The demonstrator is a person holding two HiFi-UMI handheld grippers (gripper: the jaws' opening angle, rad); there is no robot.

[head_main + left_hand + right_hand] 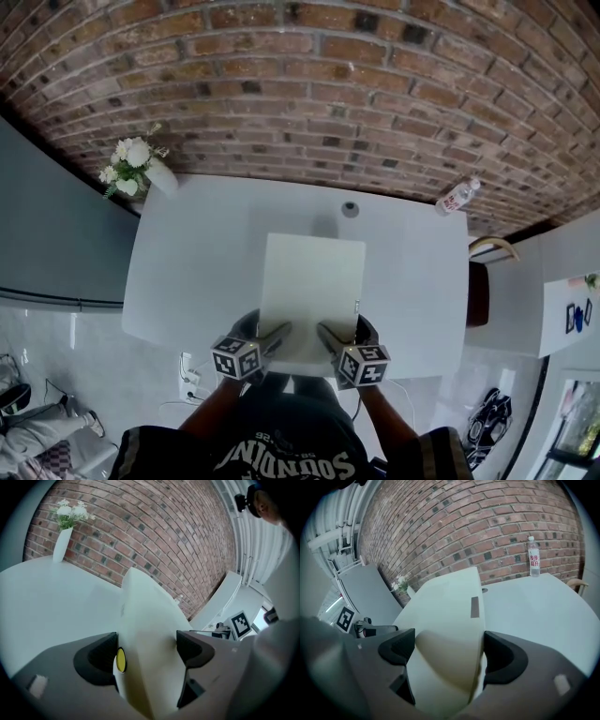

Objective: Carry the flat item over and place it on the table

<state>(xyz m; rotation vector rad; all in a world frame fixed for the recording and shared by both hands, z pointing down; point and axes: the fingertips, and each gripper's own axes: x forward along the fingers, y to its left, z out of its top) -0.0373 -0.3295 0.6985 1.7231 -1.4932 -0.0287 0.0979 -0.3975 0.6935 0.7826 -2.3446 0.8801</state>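
The flat sheet (pixel 313 286), pale cream and rectangular, is held by its near edge above the front half of the white table (pixel 187 272). The left claw (pixel 277 334) has the near-left corner and the right claw (pixel 329 335) the near-right corner. In the left gripper view the left claw (pixel 147 656) has its jaws partly closed, and the flat sheet (pixel 145 616) is pinched between them, curling upward. In the right gripper view the right claw (pixel 449 653) grips the same way, the flat sheet (pixel 450 606) bulging between its jaws. Whether the sheet's underside touches the table I cannot tell.

The sheet's far edge lies near the middle of the table. Its near edge sits about over the table's front edge, close to the person's body. Bare table runs wide on both sides of the sheet and beyond its far edge up to the brick wall (pixel 309 84).

A small dark round object (pixel 350 209) sits just beyond the far edge. At the far-left corner a white vase (pixel 161 175) holds white flowers (pixel 129 159). At the far-right corner stands a capped bottle (pixel 533 557) with a red label, well apart from the sheet; what it holds cannot be made out. A chair (pixel 483 281) stands at the table's right side.
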